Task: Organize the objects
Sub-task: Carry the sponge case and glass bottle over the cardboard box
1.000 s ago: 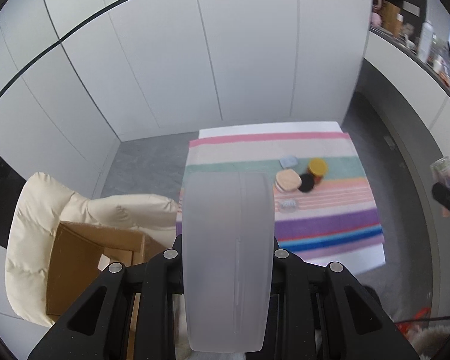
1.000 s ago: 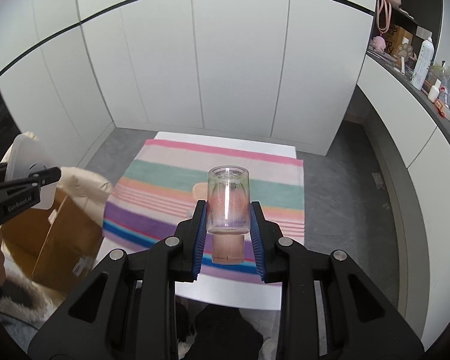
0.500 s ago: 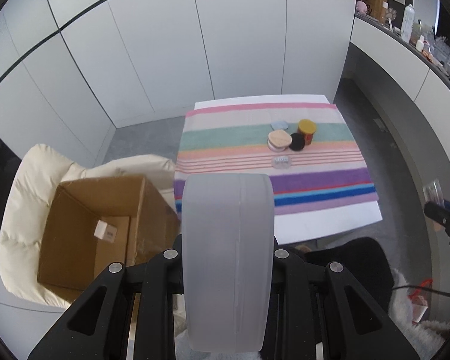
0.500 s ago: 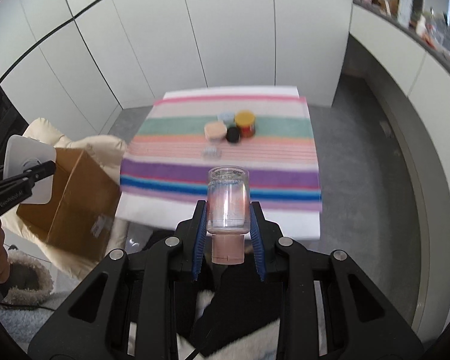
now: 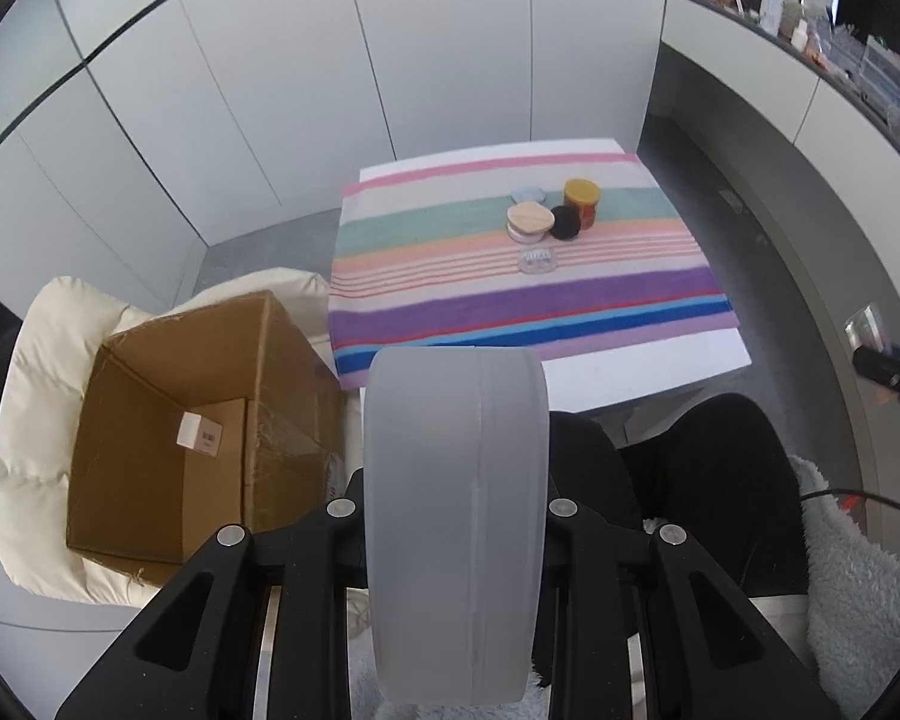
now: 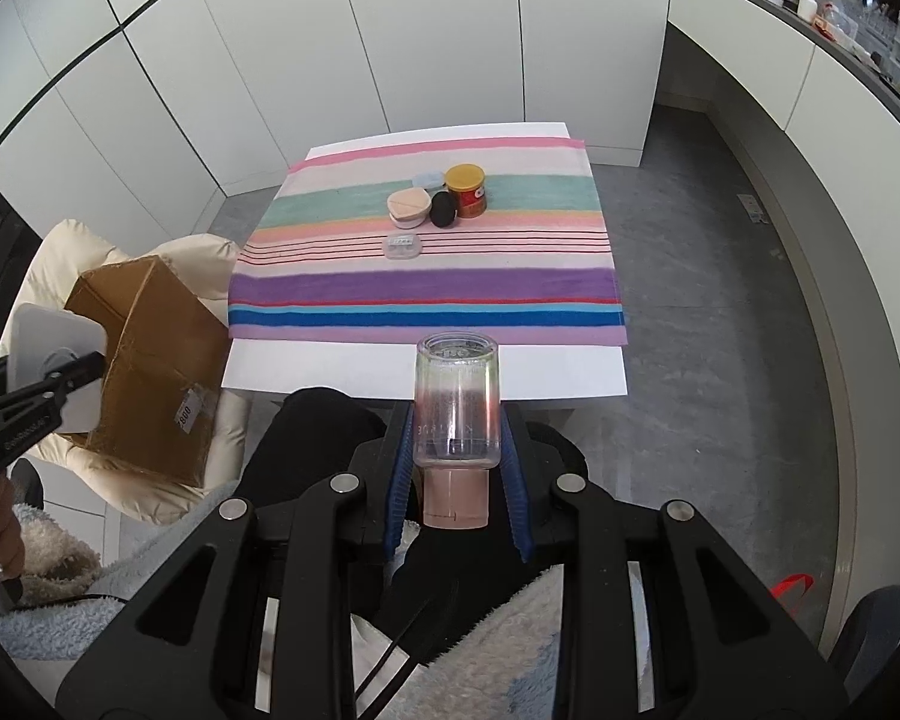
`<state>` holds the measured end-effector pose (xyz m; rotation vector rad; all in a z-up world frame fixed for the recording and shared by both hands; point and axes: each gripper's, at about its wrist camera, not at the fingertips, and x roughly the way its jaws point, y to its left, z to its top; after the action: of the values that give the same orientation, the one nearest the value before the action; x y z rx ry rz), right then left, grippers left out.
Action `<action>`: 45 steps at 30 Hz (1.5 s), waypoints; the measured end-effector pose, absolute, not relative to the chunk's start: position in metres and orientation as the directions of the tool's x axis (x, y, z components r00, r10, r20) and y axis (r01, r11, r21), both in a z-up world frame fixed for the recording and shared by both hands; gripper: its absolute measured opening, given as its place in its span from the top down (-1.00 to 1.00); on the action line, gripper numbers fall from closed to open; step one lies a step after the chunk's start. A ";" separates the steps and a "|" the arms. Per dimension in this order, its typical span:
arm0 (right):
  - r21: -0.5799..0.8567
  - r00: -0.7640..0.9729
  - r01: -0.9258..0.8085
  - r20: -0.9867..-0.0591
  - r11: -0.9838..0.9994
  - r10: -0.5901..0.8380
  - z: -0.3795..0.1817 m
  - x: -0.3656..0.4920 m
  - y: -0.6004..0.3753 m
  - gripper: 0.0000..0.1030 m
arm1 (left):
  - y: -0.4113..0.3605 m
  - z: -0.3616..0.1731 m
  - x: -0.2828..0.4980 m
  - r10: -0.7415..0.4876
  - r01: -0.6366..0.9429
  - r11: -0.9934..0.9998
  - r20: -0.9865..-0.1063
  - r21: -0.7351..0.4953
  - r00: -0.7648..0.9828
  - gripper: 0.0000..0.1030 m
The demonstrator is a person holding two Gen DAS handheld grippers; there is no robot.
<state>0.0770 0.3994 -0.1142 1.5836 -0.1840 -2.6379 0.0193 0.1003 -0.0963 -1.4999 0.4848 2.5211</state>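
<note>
Now both of your tools have pulled back off the tabletop (image 6: 570, 381), the left tool (image 5: 456, 540) clamped on a frosted bottle (image 5: 456, 516) with the box (image 5: 168, 450) just left, the right tool (image 6: 456, 468) gripping a clear bottle (image 6: 456, 402), so boxing comes next.

Bright, even, diffuse light; shadows soft, no strong glare. Heavy fisheye bending, black vignette in corners. Focus sharp, slight softness toward edges.

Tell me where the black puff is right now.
The black puff sits mid-table on the striped cloth, between the beige compact and the yellow-lidded jar.
</note>
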 end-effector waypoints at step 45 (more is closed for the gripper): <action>0.216 -0.139 0.719 -0.887 -0.661 -0.440 -0.150 0.082 0.075 0.45 | -0.134 -0.108 0.081 -0.197 0.189 -0.973 -0.904 0.133 -0.379 0.47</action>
<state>0.0816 0.0754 -0.1501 1.3418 0.3353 -1.8882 0.0805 -0.1339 -0.1083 -1.8509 0.0130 2.8220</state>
